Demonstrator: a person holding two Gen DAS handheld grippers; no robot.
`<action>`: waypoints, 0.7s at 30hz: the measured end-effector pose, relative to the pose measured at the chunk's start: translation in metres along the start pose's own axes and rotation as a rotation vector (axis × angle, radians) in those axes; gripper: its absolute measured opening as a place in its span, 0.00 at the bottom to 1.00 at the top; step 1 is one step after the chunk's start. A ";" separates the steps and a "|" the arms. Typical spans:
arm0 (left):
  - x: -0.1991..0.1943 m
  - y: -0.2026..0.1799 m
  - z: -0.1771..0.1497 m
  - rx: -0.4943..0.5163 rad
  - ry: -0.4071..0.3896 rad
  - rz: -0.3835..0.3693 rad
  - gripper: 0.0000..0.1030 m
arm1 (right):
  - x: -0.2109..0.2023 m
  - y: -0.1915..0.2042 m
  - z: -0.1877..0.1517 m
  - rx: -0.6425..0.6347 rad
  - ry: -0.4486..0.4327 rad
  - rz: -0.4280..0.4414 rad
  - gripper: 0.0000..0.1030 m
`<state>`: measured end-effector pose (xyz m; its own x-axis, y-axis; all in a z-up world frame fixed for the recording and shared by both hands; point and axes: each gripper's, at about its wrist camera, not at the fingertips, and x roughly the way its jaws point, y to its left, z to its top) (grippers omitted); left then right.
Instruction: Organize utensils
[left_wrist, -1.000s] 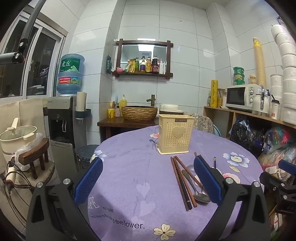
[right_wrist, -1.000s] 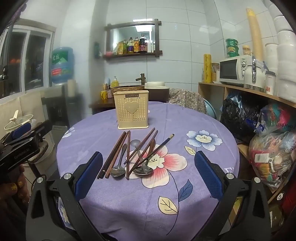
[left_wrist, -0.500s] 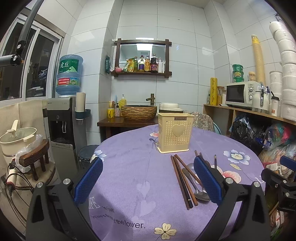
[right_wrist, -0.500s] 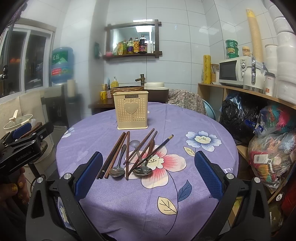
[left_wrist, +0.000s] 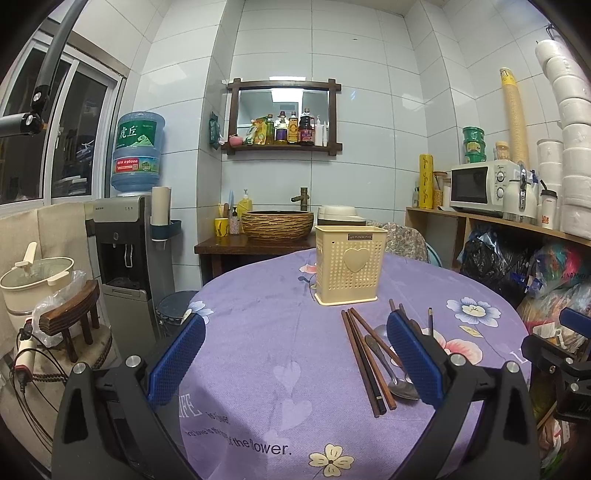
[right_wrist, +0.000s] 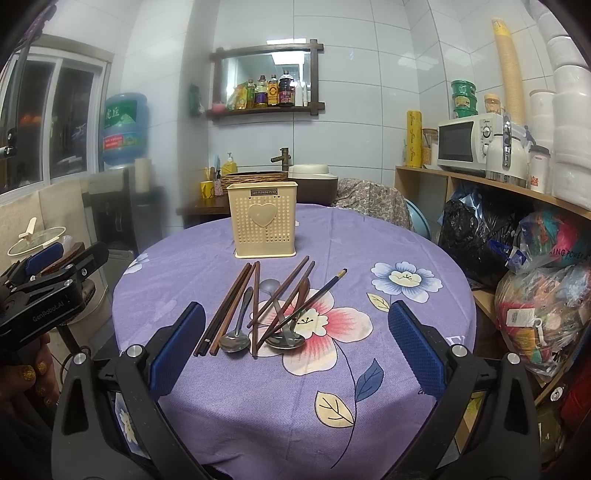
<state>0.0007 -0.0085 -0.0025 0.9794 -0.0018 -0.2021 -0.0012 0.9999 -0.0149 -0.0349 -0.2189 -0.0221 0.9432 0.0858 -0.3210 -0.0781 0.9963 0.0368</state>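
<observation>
A cream perforated utensil holder (right_wrist: 261, 219) (left_wrist: 350, 265) with a heart on its front stands upright on the round purple-clothed table (right_wrist: 369, 236). In front of it lies a loose pile of brown chopsticks (right_wrist: 236, 297) (left_wrist: 364, 356), two metal spoons (right_wrist: 236, 334) (right_wrist: 286, 338) and one dark chopstick with a pale tip (right_wrist: 327, 286). My right gripper (right_wrist: 295, 347) is open, hovering over the near table edge just short of the pile. My left gripper (left_wrist: 295, 356) is open too, left of the pile; its right finger hides part of the spoons.
A water dispenser (left_wrist: 129, 236) and a pot on a stool (left_wrist: 37, 280) stand left of the table. Shelves with a microwave (left_wrist: 484, 184) and stuffed bags (right_wrist: 546, 280) line the right. A basket sink (left_wrist: 277, 225) sits behind the table.
Both views have barely shifted; the left gripper drifted slightly. The utensils and holder have not moved, and both grippers stay open.
</observation>
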 end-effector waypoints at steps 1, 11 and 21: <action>0.000 0.000 0.000 0.000 0.000 0.000 0.95 | 0.000 0.000 0.000 0.000 0.000 -0.001 0.95; 0.000 0.000 0.000 0.002 0.002 0.000 0.95 | -0.001 0.001 0.000 -0.002 0.001 0.001 0.95; 0.000 -0.001 0.000 0.004 0.003 0.001 0.95 | -0.001 0.001 0.000 -0.003 0.001 0.000 0.95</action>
<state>0.0009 -0.0090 -0.0025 0.9789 -0.0006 -0.2046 -0.0017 0.9999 -0.0107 -0.0360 -0.2183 -0.0212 0.9430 0.0854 -0.3217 -0.0785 0.9963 0.0343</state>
